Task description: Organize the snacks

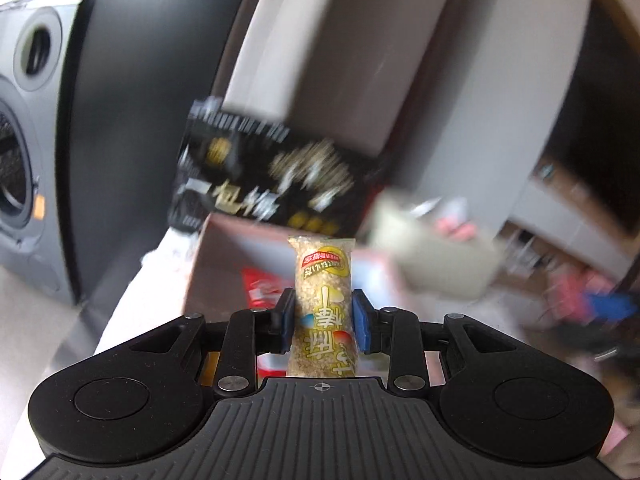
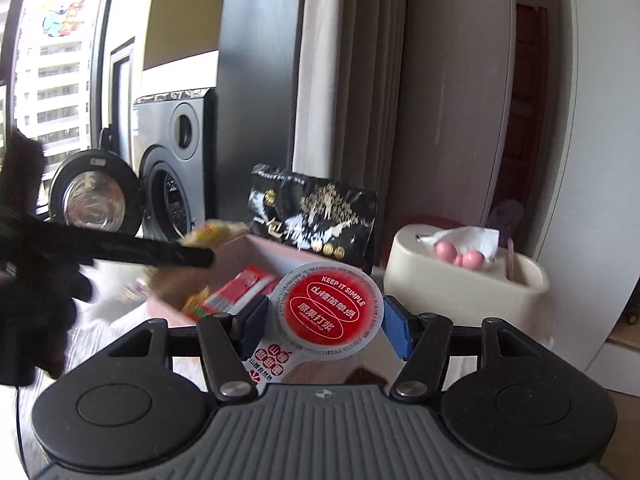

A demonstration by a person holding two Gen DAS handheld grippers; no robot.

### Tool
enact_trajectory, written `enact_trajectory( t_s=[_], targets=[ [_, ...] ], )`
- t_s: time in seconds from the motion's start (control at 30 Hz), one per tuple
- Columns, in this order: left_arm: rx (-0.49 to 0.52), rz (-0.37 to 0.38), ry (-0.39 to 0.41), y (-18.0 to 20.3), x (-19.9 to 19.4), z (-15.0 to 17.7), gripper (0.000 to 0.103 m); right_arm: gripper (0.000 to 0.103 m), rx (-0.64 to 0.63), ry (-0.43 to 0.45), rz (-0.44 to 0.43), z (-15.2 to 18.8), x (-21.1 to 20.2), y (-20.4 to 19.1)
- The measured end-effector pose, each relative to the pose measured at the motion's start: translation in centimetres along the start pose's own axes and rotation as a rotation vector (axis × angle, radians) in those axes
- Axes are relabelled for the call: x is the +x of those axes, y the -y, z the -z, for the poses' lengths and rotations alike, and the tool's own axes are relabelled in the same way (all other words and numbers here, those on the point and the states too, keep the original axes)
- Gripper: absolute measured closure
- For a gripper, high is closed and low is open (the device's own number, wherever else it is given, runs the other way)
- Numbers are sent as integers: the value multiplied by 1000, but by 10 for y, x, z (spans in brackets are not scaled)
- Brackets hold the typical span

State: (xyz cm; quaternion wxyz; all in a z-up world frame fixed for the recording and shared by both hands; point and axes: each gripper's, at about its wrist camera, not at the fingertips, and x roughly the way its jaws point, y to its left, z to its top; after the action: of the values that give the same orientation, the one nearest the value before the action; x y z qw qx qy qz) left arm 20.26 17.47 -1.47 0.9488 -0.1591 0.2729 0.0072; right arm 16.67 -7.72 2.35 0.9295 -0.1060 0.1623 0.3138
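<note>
My left gripper (image 1: 323,320) is shut on a clear-wrapped grain snack bar (image 1: 323,280) with yellow print, held upright above a pink open box (image 1: 216,256). In the right wrist view the left gripper (image 2: 200,254) shows as a dark bar over the same pink box (image 2: 260,250), with the bar (image 2: 212,234) at its tip. My right gripper (image 2: 325,322) is shut on a round snack cup with a red foil lid (image 2: 327,312). The box holds red snack packs (image 2: 240,290). A black and gold snack bag (image 2: 316,212) stands behind the box; it also shows in the left wrist view (image 1: 276,172).
A cream tissue holder (image 2: 464,284) with a white tissue stands right of the box. A grey washing machine (image 2: 176,160) with its door (image 2: 96,196) open is at the back left. Curtains (image 2: 360,80) hang behind. The box rests on a white surface (image 2: 108,332).
</note>
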Motion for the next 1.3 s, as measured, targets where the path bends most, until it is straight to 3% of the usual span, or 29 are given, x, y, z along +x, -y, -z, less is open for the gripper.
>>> enact_trajectory(
  t_s=[0.1,0.23,0.33,0.47,0.57,0.73,0.9,1.07,1.17,1.3],
  targets=[
    [88,-77,-3,-3,23,0,69,42,9,-7,5,-12,25,5],
    [57,-3,91,-18,9,-5,69,42,-15,-32,9,-19,60,3],
    [15,-2,141,-27,-11,-7,69,42,-25,-68,-3,-20,91,-5],
    [-15,26,162,-26,-36,-2,69,41,8,-62,-91,-23,125,-16],
    [-18,53,164,-23,-53,8,69,32,20,-95,-141,-28,143,-21],
    [-32,104,90,-12,-61,32,69,30,19,-99,-140,-31,125,-9],
    [-17,117,-8,7,-50,52,69,26,26,-109,21,-13,88,40],
    [-48,92,-48,18,-41,62,69,25,94,-225,103,30,78,75],
    [-28,105,-68,24,-40,66,69,26,61,-257,64,55,79,63],
    [-4,74,-95,27,-42,71,69,26,-82,-281,-17,69,94,37]
  ],
)
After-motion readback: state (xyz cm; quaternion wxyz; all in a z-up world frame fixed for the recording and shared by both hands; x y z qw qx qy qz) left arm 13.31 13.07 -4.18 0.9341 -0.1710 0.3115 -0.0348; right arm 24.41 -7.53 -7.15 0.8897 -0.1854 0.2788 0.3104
